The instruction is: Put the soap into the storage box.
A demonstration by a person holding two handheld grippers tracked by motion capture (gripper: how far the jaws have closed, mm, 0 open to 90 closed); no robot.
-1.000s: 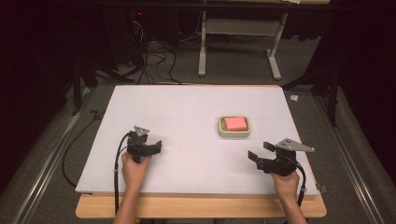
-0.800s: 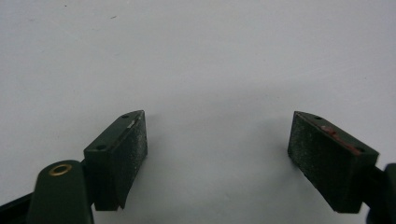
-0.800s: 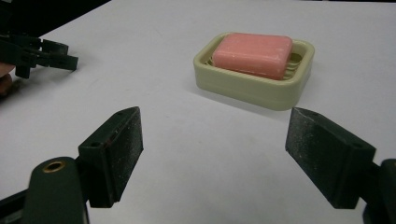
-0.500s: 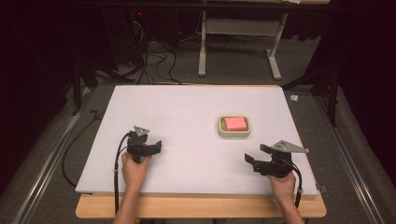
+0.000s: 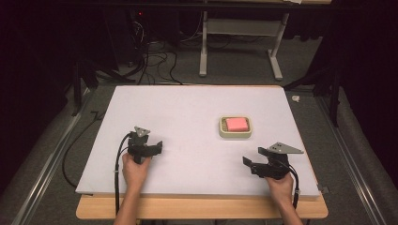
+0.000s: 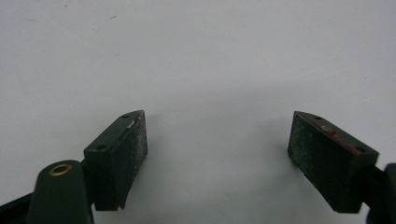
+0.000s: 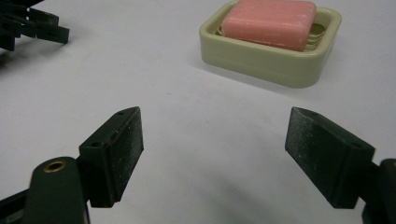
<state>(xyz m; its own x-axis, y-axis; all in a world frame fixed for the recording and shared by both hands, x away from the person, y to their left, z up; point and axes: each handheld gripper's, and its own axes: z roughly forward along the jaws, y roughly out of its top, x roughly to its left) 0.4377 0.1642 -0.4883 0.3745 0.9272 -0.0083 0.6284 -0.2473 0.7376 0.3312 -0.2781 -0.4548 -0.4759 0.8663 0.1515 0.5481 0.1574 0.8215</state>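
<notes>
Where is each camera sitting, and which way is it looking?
High view: sits above the person's side, looking forward and down on the white table; both forearms show, with the left gripper and right gripper.
Left gripper view: rides on the left gripper, looking along its open jaws at bare table.
Right gripper view: rides on the right gripper, looking past its open jaws at the pink soap in the soap dish.
Shared: the high view and right gripper view both show the soap, its dish and the left gripper.

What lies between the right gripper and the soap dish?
Nothing: bare white table separates the open right gripper from the soap dish, per the right gripper view.
</notes>
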